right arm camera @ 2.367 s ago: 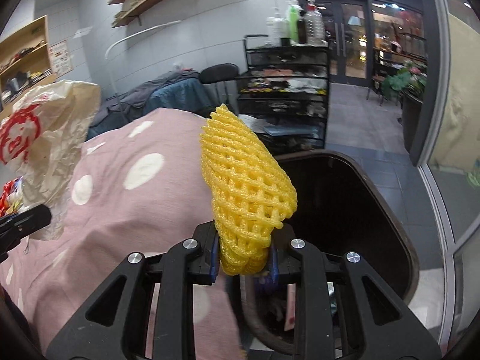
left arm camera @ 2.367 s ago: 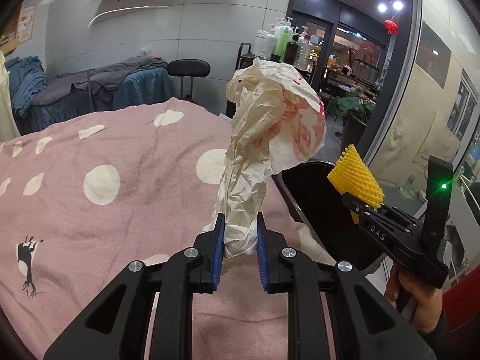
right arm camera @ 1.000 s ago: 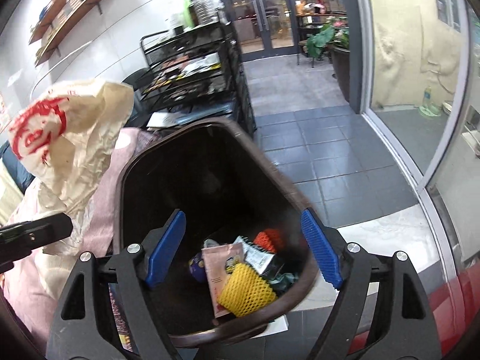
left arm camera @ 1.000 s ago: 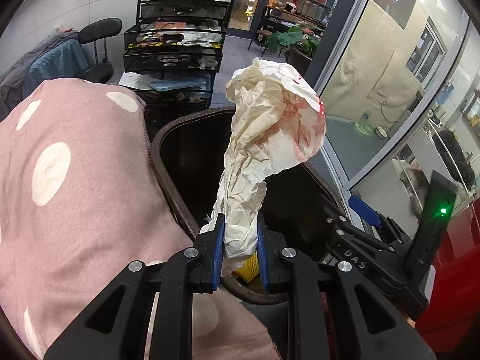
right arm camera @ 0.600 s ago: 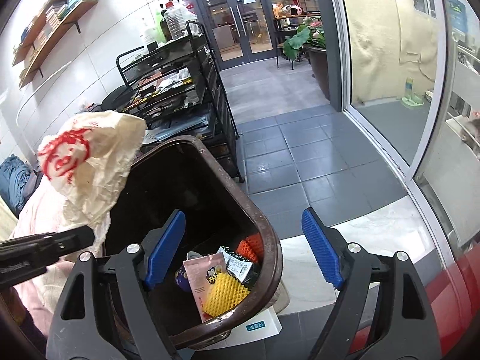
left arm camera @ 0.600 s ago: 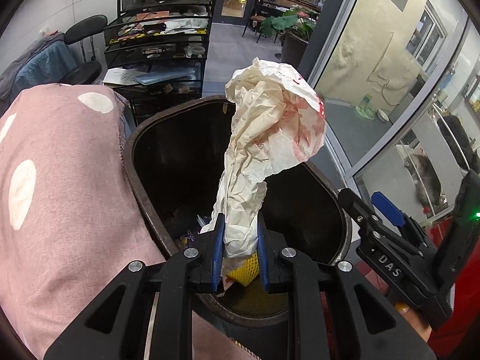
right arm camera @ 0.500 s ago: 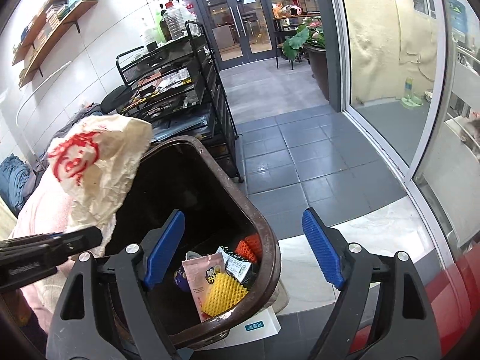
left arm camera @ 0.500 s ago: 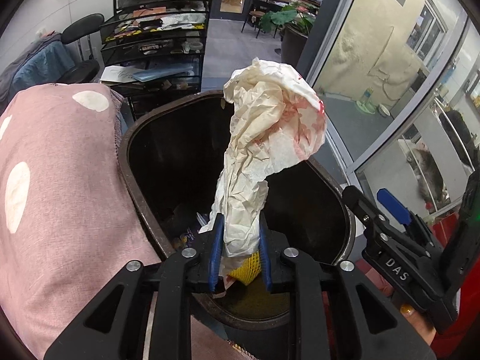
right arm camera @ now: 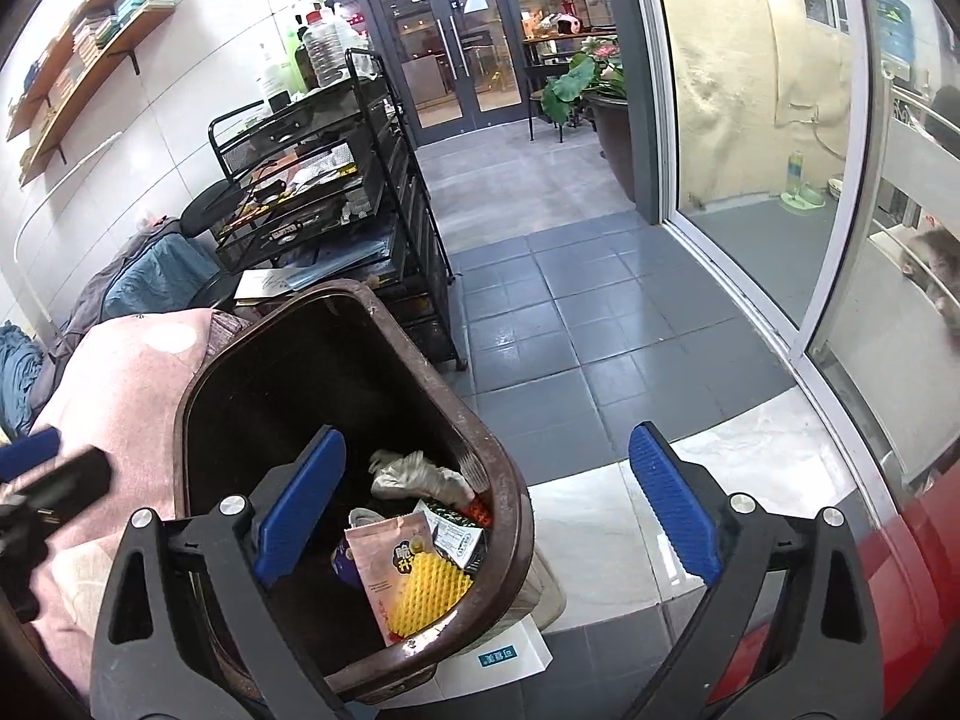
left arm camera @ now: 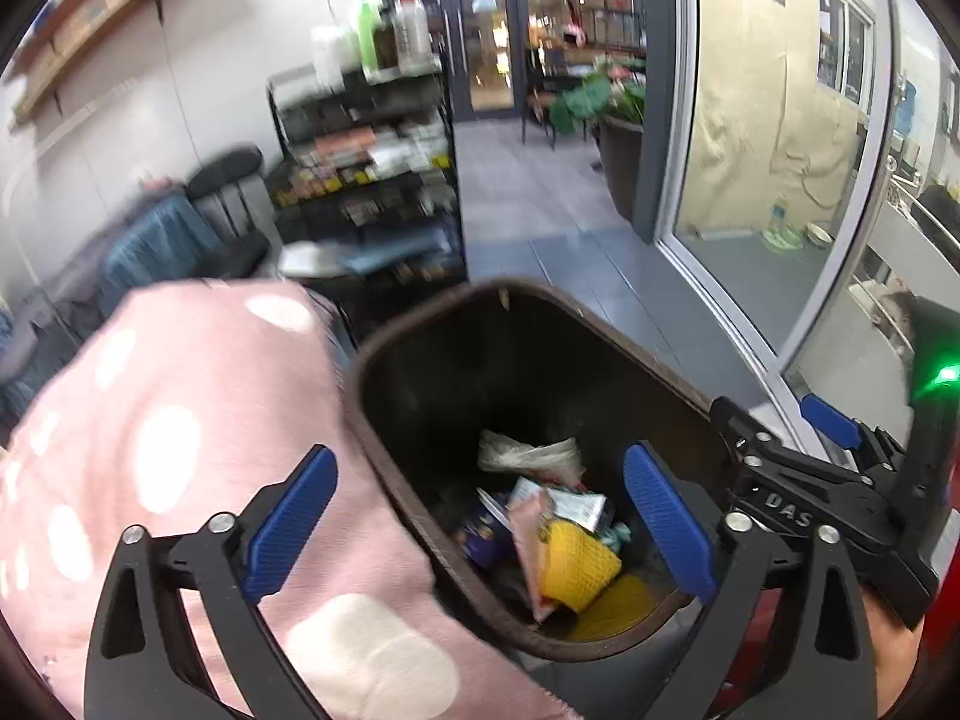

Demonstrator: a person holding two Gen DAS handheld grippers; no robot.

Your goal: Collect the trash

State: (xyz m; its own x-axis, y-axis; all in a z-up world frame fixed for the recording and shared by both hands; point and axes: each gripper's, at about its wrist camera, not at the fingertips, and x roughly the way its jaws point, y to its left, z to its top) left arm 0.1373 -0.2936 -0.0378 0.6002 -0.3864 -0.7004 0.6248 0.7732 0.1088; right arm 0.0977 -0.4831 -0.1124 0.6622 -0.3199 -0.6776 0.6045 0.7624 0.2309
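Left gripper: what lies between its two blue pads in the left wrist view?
Nothing is gripped. The left gripper is open over the brown bin; between the pads show the crumpled paper bag and yellow foam net inside.

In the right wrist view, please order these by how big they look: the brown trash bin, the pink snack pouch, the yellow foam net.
Largest to smallest:
1. brown trash bin
2. pink snack pouch
3. yellow foam net, only slightly smaller than the pouch
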